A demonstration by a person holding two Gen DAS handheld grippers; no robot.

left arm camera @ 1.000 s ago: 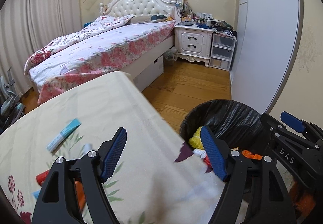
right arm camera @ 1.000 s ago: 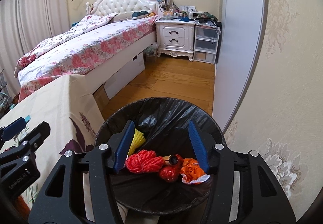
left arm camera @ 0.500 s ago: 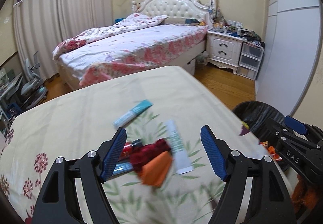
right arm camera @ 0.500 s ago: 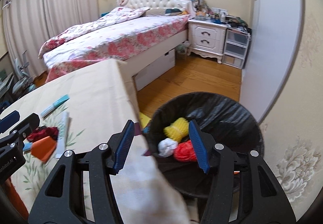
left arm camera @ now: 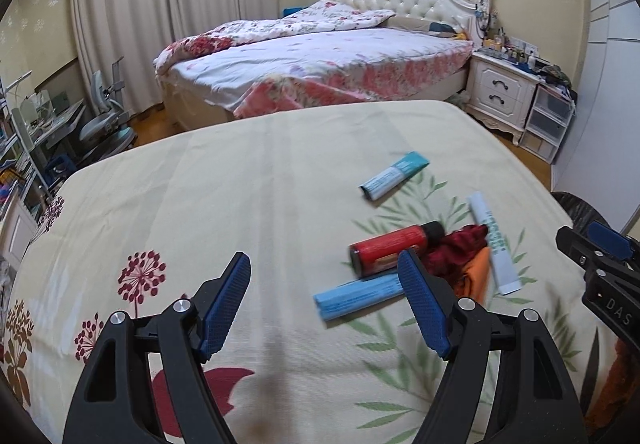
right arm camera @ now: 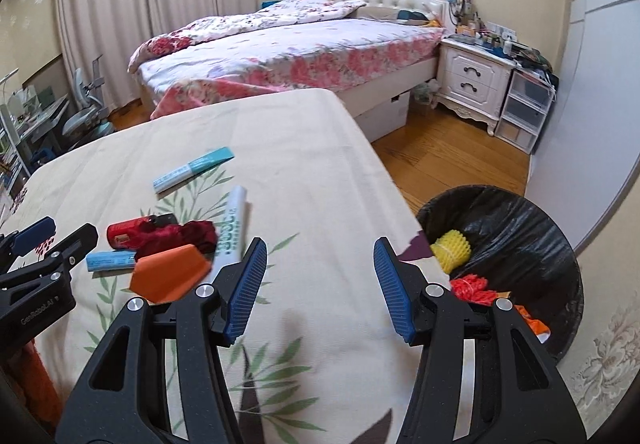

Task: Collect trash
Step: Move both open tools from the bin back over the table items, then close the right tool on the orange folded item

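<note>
Trash lies on a cream floral tablecloth [left arm camera: 240, 184]: a red bottle [left arm camera: 394, 244], a light blue tube [left arm camera: 358, 296], a dark red cloth [left arm camera: 456, 248], an orange piece [right arm camera: 168, 276], a white tube [left arm camera: 494, 244] and a teal-and-white tube [left arm camera: 394, 174]. My left gripper [left arm camera: 324, 304] is open and empty, just left of the pile. My right gripper [right arm camera: 320, 284] is open and empty over the table's right part. A black-lined trash bin [right arm camera: 520, 228] stands right of the table, holding a yellow foam net [right arm camera: 452, 248] and red string [right arm camera: 472, 286].
A bed [left arm camera: 320, 64] with a floral cover stands behind the table. A white nightstand [right arm camera: 472, 80] and plastic drawers [right arm camera: 524, 112] stand at the back right. A grey wardrobe panel [right arm camera: 592, 84] is on the right. A desk chair [left arm camera: 104, 124] is at the left.
Both grippers have swung left from over the bin to over the table. The trash pile has come into view in front of them. Both stay open and empty.
</note>
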